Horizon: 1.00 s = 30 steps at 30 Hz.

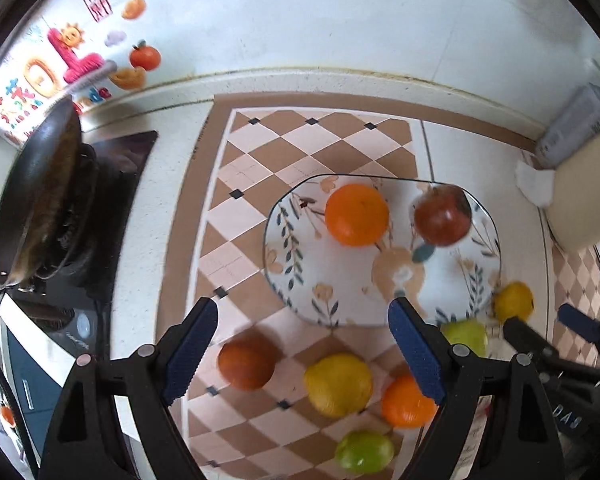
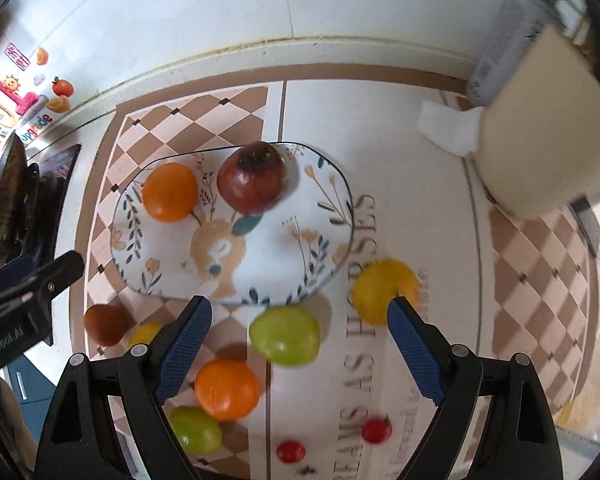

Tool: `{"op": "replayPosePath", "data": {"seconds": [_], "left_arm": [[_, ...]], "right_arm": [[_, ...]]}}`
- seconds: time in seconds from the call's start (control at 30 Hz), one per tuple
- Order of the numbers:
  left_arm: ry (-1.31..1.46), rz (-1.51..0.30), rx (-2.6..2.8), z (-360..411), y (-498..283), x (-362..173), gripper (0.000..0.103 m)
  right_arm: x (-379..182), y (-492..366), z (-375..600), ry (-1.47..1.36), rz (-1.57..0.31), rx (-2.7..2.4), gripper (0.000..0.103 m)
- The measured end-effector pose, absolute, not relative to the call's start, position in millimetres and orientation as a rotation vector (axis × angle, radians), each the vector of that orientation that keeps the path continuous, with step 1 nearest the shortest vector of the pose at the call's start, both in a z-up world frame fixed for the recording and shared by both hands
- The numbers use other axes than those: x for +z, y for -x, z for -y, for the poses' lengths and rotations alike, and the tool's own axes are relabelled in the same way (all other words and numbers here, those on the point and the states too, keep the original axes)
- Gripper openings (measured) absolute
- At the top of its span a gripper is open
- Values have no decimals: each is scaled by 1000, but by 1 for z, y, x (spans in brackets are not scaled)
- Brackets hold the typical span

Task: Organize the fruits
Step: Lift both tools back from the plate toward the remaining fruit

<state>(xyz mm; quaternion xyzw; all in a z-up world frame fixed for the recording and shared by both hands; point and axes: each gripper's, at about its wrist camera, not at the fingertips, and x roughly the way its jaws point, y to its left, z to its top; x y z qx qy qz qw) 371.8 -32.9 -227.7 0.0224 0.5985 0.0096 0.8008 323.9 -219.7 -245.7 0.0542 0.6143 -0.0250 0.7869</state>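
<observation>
A floral plate (image 1: 300, 280) (image 2: 284, 256) holds an orange (image 1: 357, 215) (image 2: 170, 192) and a dark red pomegranate (image 1: 443, 215) (image 2: 253, 178). On the mat before it lie a brown-red fruit (image 1: 247, 361) (image 2: 105, 324), a yellow lemon (image 1: 338, 384), an orange (image 1: 408, 402) (image 2: 227, 389), green apples (image 1: 365, 451) (image 2: 285, 335) (image 2: 196, 429), another lemon (image 2: 382, 290) and two cherry tomatoes (image 2: 291, 451). My left gripper (image 1: 304, 352) is open above the near fruit. My right gripper (image 2: 300, 352) is open over the green apple.
A black wok (image 1: 40, 196) sits on a stove at the left. A beige container (image 2: 548, 136) and a white tissue (image 2: 448, 126) stand at the right by the tiled wall. Colourful stickers (image 1: 68, 56) cover the wall at far left.
</observation>
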Motion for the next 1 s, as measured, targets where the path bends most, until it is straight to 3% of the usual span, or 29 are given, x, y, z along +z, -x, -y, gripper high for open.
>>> {"op": "replayPosePath", "data": {"seconds": [0.6,1.0], "left_arm": [[-52,-1088,-24,23,-265,-125,87],[-41,-1024,-19,16,-234,-95,87]], "right_arm": [[-116,-219,187,-124,-1123,10,92],[-84,-190,185,-143,-1068,18,92]]}}
